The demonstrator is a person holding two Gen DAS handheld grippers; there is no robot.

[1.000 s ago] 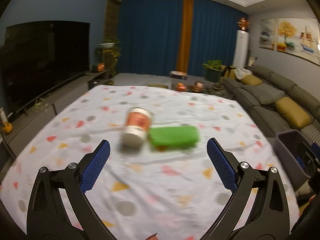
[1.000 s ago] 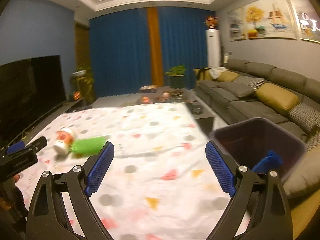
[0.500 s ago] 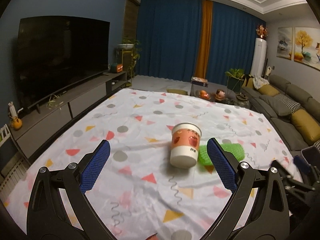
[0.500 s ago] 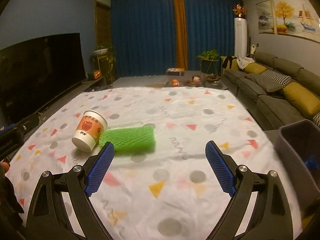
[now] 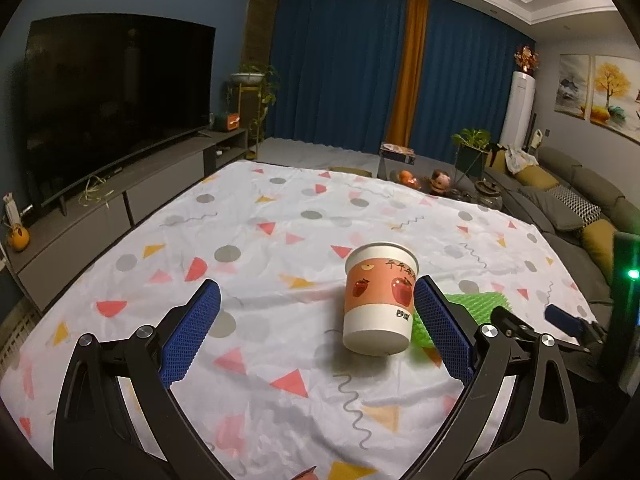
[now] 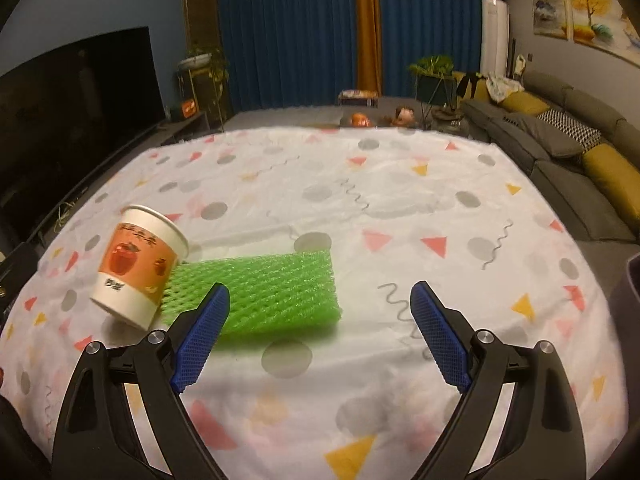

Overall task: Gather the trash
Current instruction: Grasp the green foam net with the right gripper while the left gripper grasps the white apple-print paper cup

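An orange and white paper cup (image 5: 378, 300) with apple prints lies tilted on the patterned tablecloth (image 5: 256, 240), resting on the end of a green foam net (image 5: 476, 306). My left gripper (image 5: 316, 328) is open; the cup sits just ahead of it, close to the right finger. In the right wrist view the cup (image 6: 138, 266) is at the left and the green foam net (image 6: 262, 292) lies flat beside it. My right gripper (image 6: 320, 332) is open, and the net's near edge lies ahead of its left finger.
A dark bin's rim (image 6: 632, 280) shows at the table's right edge. A TV (image 5: 112, 104) on a low cabinet stands to the left, a grey sofa (image 6: 560, 136) to the right. My right gripper's body (image 5: 560, 320) shows at the right in the left wrist view.
Both grippers have moved closer to the cup and the net. The right gripper has swung left from the bin toward the net. The cup and net have not moved.
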